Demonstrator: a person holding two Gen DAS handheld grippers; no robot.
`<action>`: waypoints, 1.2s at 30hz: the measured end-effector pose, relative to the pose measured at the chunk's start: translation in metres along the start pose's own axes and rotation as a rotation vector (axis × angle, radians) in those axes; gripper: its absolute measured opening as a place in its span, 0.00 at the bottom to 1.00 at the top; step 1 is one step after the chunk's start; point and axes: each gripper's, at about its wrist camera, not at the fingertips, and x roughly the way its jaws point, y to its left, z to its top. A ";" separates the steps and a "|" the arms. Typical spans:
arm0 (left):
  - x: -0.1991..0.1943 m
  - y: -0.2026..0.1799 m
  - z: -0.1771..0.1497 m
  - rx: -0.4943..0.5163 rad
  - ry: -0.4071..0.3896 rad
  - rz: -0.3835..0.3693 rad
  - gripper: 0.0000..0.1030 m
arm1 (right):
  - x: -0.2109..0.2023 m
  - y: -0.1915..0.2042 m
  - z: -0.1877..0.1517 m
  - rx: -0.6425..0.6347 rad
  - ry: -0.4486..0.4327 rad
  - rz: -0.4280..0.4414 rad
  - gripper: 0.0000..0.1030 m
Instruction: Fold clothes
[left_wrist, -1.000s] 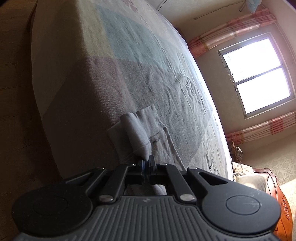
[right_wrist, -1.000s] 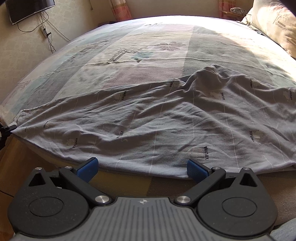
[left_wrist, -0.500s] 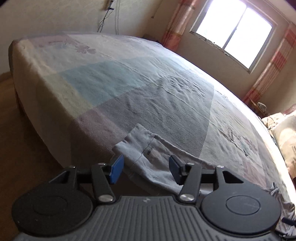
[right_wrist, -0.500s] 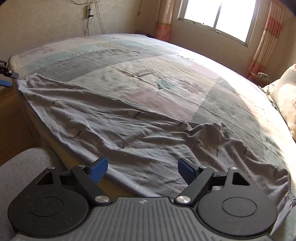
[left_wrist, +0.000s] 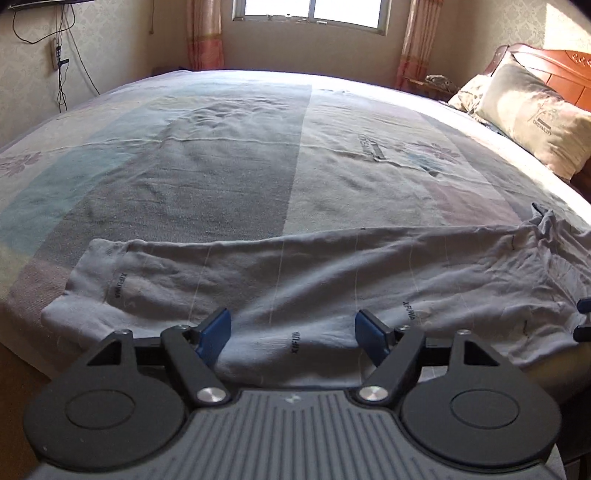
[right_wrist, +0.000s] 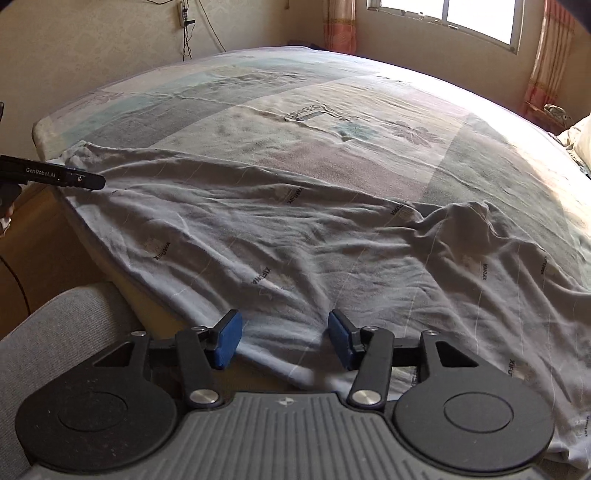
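Note:
A long grey garment (left_wrist: 332, 280) printed with small dark lettering lies spread along the near edge of the bed, its cuff end (left_wrist: 92, 273) at the left. My left gripper (left_wrist: 291, 328) hovers at the garment's near hem; its jaws are opening, with cloth lying between the blue pads (left_wrist: 216, 332) and neither pad pressing on it. In the right wrist view the same garment (right_wrist: 332, 251) is wrinkled, with a raised fold at the right. My right gripper (right_wrist: 284, 332) is at the near hem too; its jaws are closing around the cloth edge, pads still apart.
The bed (left_wrist: 258, 140) has a patchwork sheet. A beige pillow (left_wrist: 532, 118) and a wooden headboard (left_wrist: 554, 70) are at the far right. A grey upholstered seat (right_wrist: 62, 332) is beside the bed's near edge. A window and curtains are behind, cables on the wall at the left.
My left gripper has let go of the cuff, opened, rolled level and moved right along the hem. My right gripper's jaws have narrowed, and its view has swung towards the window.

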 end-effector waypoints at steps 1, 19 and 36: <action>-0.003 -0.005 0.005 0.008 -0.004 -0.020 0.72 | -0.004 -0.007 0.002 0.018 -0.013 -0.005 0.55; 0.029 -0.089 0.030 0.089 0.121 -0.142 0.75 | 0.060 -0.152 0.062 0.369 -0.218 -0.092 0.51; 0.137 -0.243 0.083 0.052 0.255 -0.600 0.68 | 0.005 -0.186 0.011 0.297 -0.076 -0.209 0.87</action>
